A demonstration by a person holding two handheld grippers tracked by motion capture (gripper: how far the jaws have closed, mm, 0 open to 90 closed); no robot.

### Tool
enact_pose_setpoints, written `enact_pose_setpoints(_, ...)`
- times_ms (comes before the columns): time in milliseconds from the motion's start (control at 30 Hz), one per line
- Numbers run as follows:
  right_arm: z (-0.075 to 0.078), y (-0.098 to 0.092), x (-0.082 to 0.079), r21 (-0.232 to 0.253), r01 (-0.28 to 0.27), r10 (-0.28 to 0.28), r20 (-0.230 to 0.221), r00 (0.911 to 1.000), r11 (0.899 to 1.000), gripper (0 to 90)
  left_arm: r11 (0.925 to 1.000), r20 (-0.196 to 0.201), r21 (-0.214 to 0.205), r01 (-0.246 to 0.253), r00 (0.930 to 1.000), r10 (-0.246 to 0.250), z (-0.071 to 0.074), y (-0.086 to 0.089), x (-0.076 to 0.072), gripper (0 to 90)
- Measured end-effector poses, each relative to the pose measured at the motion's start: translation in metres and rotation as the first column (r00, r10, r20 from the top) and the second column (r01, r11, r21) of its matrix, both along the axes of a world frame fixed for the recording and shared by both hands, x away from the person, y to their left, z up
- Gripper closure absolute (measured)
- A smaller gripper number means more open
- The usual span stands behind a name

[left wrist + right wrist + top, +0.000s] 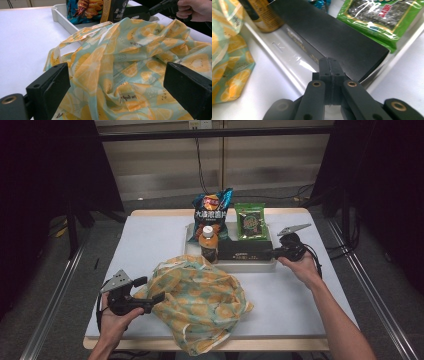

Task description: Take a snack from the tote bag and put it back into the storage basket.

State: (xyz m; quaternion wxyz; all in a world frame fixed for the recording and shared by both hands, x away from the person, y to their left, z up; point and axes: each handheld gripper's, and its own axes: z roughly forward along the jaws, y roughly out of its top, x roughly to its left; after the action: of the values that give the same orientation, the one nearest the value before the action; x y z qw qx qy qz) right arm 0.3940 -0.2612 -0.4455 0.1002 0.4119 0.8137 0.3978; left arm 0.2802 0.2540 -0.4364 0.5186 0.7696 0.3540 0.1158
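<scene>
Keep the left gripper [117, 82] wide around the fruit-print bag [130, 62] bunched between its jaws, and draw the right gripper [329, 65], shut with nothing between, off the black box [332, 35] just ahead.

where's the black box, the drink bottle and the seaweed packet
black box [337, 40], right gripper view, its flat top face
drink bottle [208, 245], high view, its amber body
seaweed packet [250, 221], high view, middle of its green front

Chip bag [212, 215]: Chinese print "大波浪薯片".
</scene>
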Motion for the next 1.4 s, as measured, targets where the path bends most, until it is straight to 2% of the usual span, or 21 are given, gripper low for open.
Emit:
enact_pose_setpoints(100,0.001,0.000,0.001,-0.010,0.015,-0.015,-0.001,0.9999,1.000,90.0,0.9999,0.002,-0.009,0.005,1.0000,-0.004,0.001,0.001,0.000,6.5)
enact_pose_setpoints(233,0.000,0.002,0.000,0.009,-0.005,0.005,-0.002,1.0000,1.000,90.0,0.9999,0.005,-0.003,0.011,0.9999,-0.011,0.000,0.001,0.000,6.6)
enact_pose_setpoints(267,0.001,0.003,-0.001,0.002,-0.002,0.002,0.006,1.0000,1.000,90.0,1.0000,0.005,-0.002,0.007,1.0000,-0.007,0.000,0.001,0.000,6.6)
enact_pose_setpoints(400,0.003,0.003,-0.007,0.023,-0.008,0.007,0.018,0.9998,1.000,90.0,1.0000,0.007,-0.007,0.004,1.0000,-0.004,0.000,0.002,-0.001,6.6)
enact_pose_setpoints(467,0.005,0.003,-0.011,0.029,-0.006,0.005,0.040,0.9992,1.000,87.0,1.0000,0.011,0.001,0.001,0.9999,-0.001,0.001,0.001,-0.002,6.5)
enact_pose_setpoints(600,0.011,0.003,-0.025,0.045,-0.006,0.002,0.088,0.9961,0.999,79.8,1.0000,0.019,0.004,-0.008,0.9998,0.008,0.001,0.001,-0.003,6.4)
enact_pose_setpoints(700,0.017,0.003,-0.037,0.050,0.011,-0.017,0.120,0.9926,0.999,69.7,0.9999,0.023,0.008,-0.012,0.9997,0.012,0.002,0.001,-0.005,6.3)
enact_pose_setpoints(867,0.025,-0.001,-0.059,0.088,0.055,-0.069,0.163,0.9842,0.995,50.3,0.9998,0.029,0.013,-0.012,0.9995,0.011,0.003,-0.001,-0.007,6.1)
enact_pose_setpoints(1100,0.031,-0.007,-0.091,0.152,0.090,-0.119,0.190,0.9746,0.984,32.1,0.9990,0.017,0.028,-0.035,0.9993,0.035,0.002,-0.002,-0.007,6.2)
enact_pose_setpoints(1167,0.030,-0.008,-0.100,0.146,0.091,-0.119,0.196,0.9734,0.985,30.8,0.9980,0.020,0.046,-0.043,0.9989,0.042,0.001,-0.003,-0.008,6.2)
enact_pose_setpoints(1300,0.030,-0.012,-0.120,0.157,0.118,-0.150,0.206,0.9670,0.981,22.4,0.9982,0.013,0.040,-0.045,0.9989,0.044,0.002,-0.004,-0.009,6.2)
enact_pose_setpoints(1400,0.031,-0.012,-0.134,0.152,0.126,-0.155,0.197,0.9681,0.980,18.0,0.9988,0.017,0.038,-0.029,0.9994,0.029,0.002,-0.006,-0.009,5.7)
